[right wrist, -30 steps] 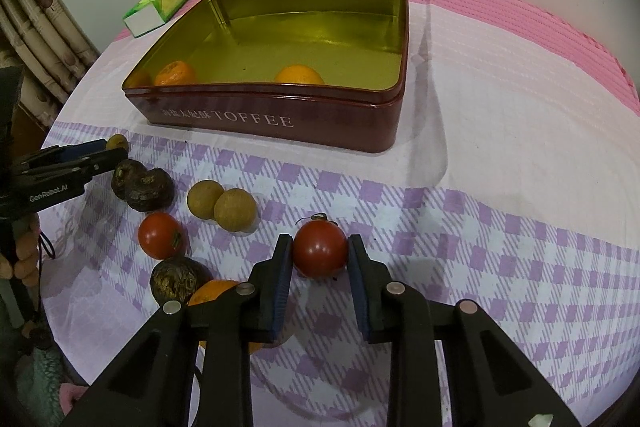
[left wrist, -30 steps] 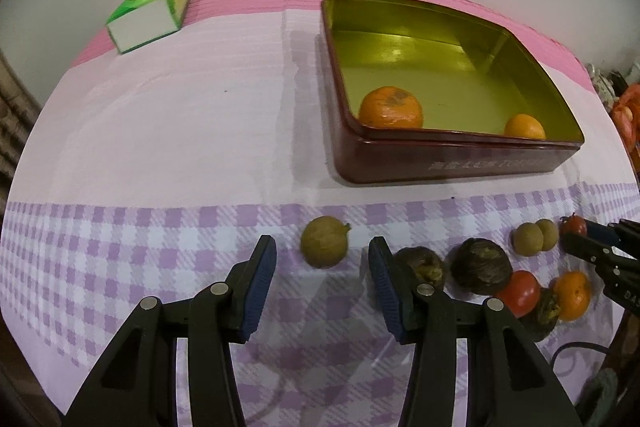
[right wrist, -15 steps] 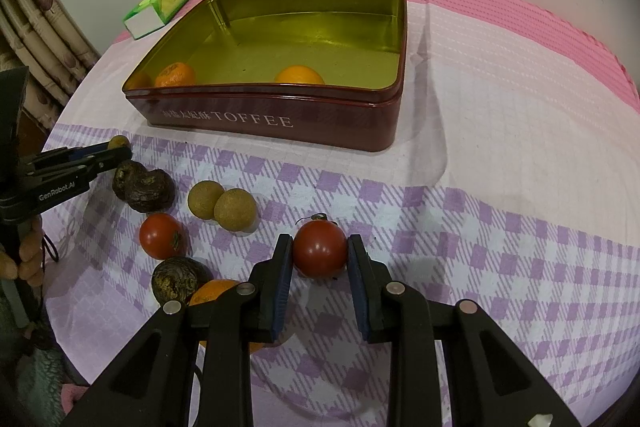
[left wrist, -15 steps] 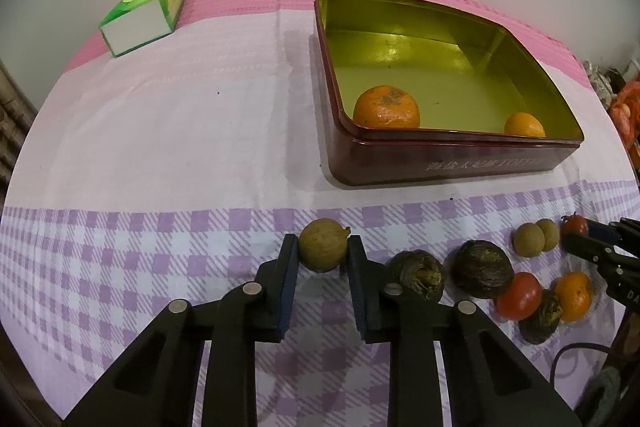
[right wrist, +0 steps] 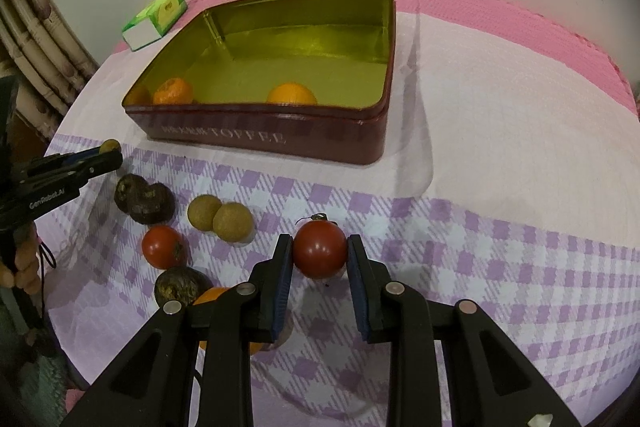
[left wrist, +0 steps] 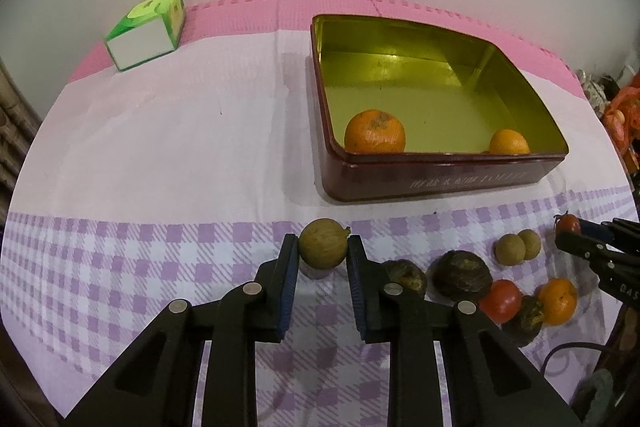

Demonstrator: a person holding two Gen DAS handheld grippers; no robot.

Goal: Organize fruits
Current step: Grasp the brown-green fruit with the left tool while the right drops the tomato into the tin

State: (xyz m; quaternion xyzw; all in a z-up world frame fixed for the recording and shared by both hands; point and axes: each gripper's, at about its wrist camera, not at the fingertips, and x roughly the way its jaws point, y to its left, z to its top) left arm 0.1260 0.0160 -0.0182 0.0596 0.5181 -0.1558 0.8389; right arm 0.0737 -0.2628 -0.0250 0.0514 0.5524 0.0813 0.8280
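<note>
Left wrist view: my left gripper (left wrist: 323,251) now clamps the brown fruit (left wrist: 323,243), which it only straddled a second ago, just before the toffee tin (left wrist: 440,183). My right gripper (right wrist: 319,255) still pinches the tomato (right wrist: 319,249) above the bench (right wrist: 500,155).

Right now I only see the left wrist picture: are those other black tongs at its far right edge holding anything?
Observer: Yes, the right tongs are shut on a round red tomato, one pad against each side.
Operator: What does the blurry lettering on the dark red metal tin say?
Observer: Its last word reads TOFFEE.
Operator: Who holds the tongs gripping the round tan fruit?
Observer: A person's left hand wraps the left tongs' handle.
</note>
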